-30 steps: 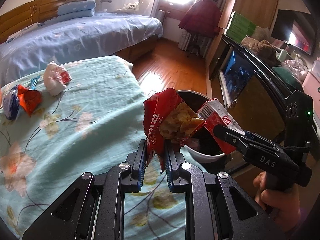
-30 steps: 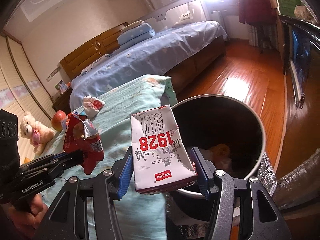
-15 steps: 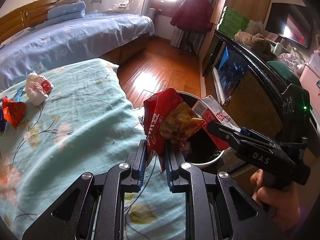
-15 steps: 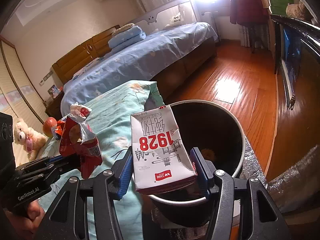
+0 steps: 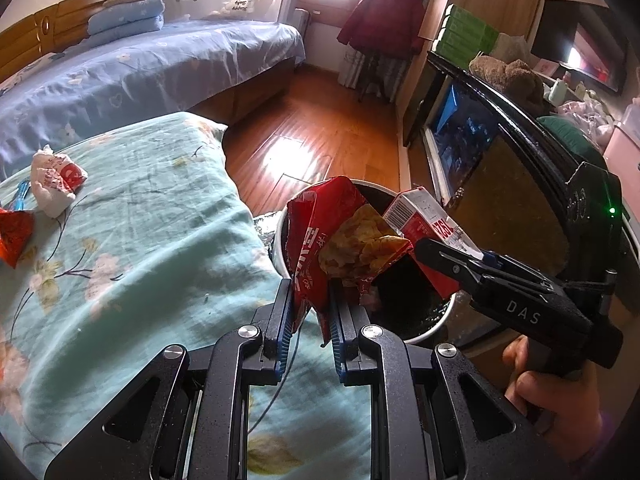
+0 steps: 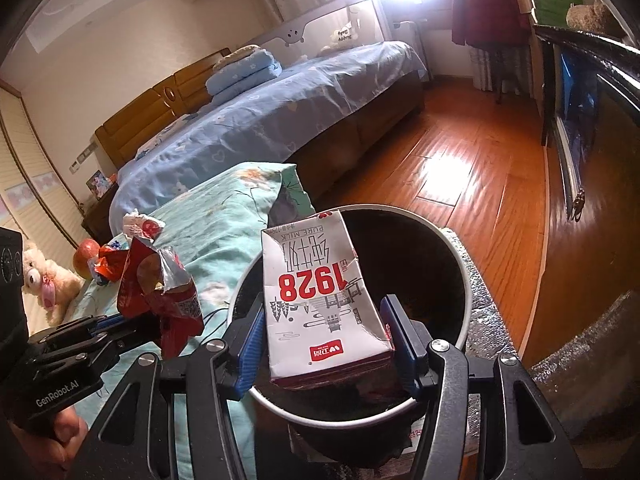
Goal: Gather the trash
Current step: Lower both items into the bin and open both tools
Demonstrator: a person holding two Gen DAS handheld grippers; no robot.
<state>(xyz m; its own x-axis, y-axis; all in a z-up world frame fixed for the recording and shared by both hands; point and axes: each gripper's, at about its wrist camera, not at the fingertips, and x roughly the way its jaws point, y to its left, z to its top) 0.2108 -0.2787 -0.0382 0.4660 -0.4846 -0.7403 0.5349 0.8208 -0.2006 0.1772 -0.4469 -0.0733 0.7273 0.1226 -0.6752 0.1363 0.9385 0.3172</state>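
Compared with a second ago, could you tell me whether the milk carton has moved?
Yes: the milk carton has moved further over the trash bin, covering more of its opening.

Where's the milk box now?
The milk carton is clamped in the right gripper, right over the black bin beside the bed.

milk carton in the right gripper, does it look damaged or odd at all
Yes. The milk carton is dented and creased, its lower right corner crumpled where the right gripper clamps it, and its print reads upside down. It hangs over the open trash bin. The snack wrapper in the left gripper is torn open.
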